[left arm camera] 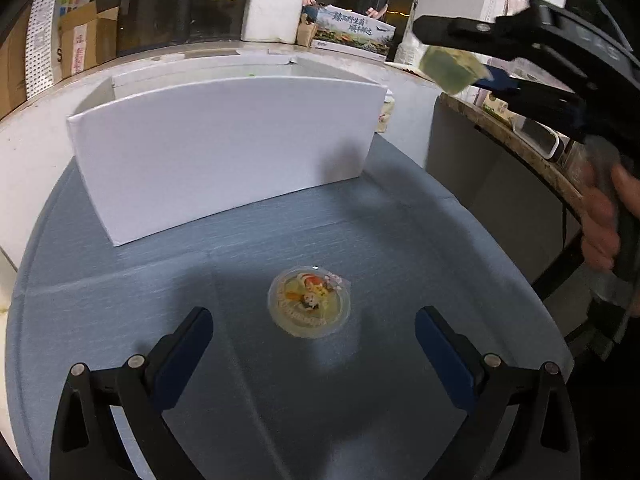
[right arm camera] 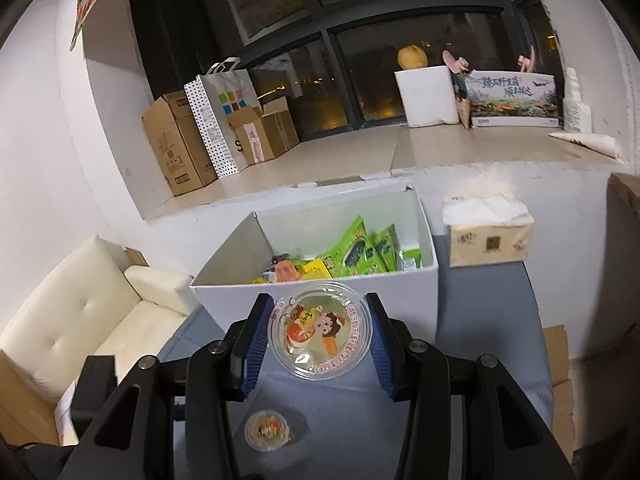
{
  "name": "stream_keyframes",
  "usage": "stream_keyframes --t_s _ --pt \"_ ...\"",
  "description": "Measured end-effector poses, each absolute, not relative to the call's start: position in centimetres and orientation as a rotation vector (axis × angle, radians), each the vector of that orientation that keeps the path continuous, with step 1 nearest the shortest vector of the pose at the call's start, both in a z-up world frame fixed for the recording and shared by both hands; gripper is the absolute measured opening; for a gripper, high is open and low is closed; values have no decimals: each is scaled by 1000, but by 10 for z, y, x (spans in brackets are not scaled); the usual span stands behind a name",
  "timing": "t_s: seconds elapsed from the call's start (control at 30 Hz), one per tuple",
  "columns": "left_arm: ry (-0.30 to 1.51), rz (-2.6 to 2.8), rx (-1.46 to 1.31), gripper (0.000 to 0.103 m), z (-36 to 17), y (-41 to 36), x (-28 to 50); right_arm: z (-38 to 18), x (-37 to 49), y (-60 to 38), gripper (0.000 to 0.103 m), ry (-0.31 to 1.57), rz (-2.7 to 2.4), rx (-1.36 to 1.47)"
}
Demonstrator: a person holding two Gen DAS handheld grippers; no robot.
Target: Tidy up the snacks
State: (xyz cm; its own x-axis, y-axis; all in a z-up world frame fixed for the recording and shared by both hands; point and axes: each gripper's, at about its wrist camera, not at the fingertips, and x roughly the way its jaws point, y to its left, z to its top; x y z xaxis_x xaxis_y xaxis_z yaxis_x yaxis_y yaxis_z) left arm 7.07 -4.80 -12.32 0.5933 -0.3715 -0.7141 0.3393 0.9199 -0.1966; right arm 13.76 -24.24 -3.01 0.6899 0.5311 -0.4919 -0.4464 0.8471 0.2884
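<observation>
A jelly cup (left arm camera: 310,306) with a cartoon lid sits on the blue-grey table (left arm camera: 280,400), just ahead of my open left gripper (left arm camera: 314,338). It also shows low in the right wrist view (right arm camera: 268,429). My right gripper (right arm camera: 318,338) is shut on a second jelly cup (right arm camera: 320,330) and holds it in the air near the front wall of the white box (right arm camera: 320,292). In the left wrist view the right gripper (left arm camera: 452,68) hangs high at the right, beyond the box (left arm camera: 224,152), with the held cup (left arm camera: 450,70) between its fingers. The box holds several green snack packets (right arm camera: 360,252).
A tissue pack (right arm camera: 488,232) stands right of the box. A cream sofa (right arm camera: 80,320) is left of the table. The window ledge (right arm camera: 440,148) behind carries cardboard boxes (right arm camera: 176,144), a paper bag (right arm camera: 220,116), and a white foam box (right arm camera: 428,96).
</observation>
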Motion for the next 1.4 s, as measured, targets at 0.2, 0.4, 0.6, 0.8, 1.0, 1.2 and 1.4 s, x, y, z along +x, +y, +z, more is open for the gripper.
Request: stream_keyframes --t_s 0.2,0.4,0.6,0.8,1.0,1.2,1.4 --pt "868 -414 -10 65 -137 -60 89 -35 132 -245 50 602 551 157" --pt "870 -421 -24 49 -139 -58 87 -40 131 -246 50 612 549 168" --pt "847 -431 -30 49 -127 -54 84 -43 129 -244 50 617 553 165" --pt "758 -418 -44 49 -82 -41 87 -42 137 -240 50 621 565 168" --pt "624 -327 -90 49 -5 -2 143 -27 149 -230 50 596 574 154" --pt "589 -270 -93 49 21 26 183 -22 149 -220 50 584 591 126" --pt "611 -253 -89 49 11 30 197 -17 168 -213 50 585 588 112"
